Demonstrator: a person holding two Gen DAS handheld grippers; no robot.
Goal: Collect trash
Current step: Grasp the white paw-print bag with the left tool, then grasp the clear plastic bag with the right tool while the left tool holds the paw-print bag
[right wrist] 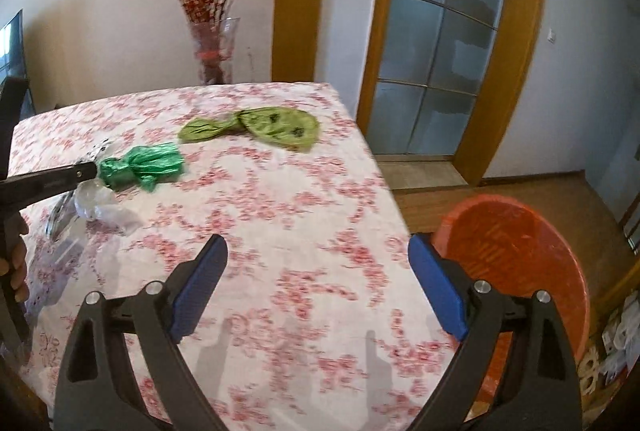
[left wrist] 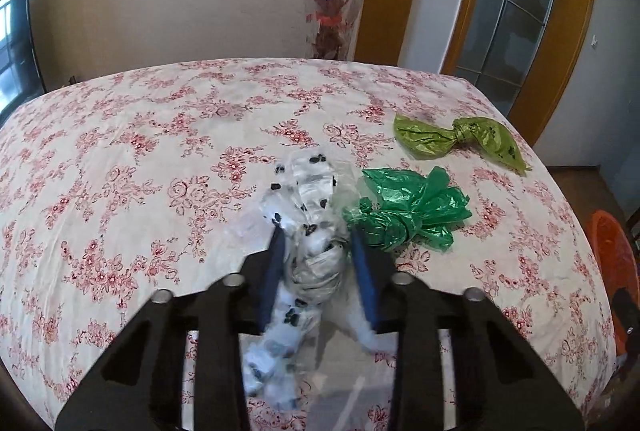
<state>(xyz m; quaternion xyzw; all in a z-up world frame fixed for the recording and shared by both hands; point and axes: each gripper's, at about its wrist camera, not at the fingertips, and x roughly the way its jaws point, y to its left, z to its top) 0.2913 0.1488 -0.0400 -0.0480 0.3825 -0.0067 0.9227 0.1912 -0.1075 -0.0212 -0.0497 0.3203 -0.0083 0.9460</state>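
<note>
The left claw (left wrist: 316, 235) pointed steeply down at the worktop (left wrist: 160, 151), its 2 blue pads (left wrist: 272, 271) drawn in against a knotted clear plastic bag with black spots (left wrist: 308, 191); the pads pressed its crinkled middle from both sides, so the claw was clamped on that bag. No earlier view was given to compare. In the right wrist view the same claw (right wrist: 86, 171) came in from the left edge as a dark bar, with fingers of the person's hand (right wrist: 16, 267) curled round its handle at the frame's border.

The right claw (right wrist: 316, 271) hung over the near right part of the worktop, tilted downward, its blue pads (right wrist: 200, 283) wide apart with nothing between them but floral cloth.

The worktop wore a thin white cloth printed with red flowers, slightly wrinkled. Just beside the spotted bag lay a shiny dark green plastic bag (left wrist: 404, 211), twisted into a knot with a ruffled, flared end. Farther back near the right edge lay an olive green bag (left wrist: 456, 139), knotted at its waist so it spread like a bow, with small dark print on it. A round orange basket (right wrist: 520, 251) with ribbed walls stood on the wooden floor past the worktop's right edge.

The spotted bag's lower end was blurred and partly hidden behind the left claw's black frame. The basket's near side was cut off by the right claw, and its contents could not be made out. The cloth in the right wrist view was smeared.
</note>
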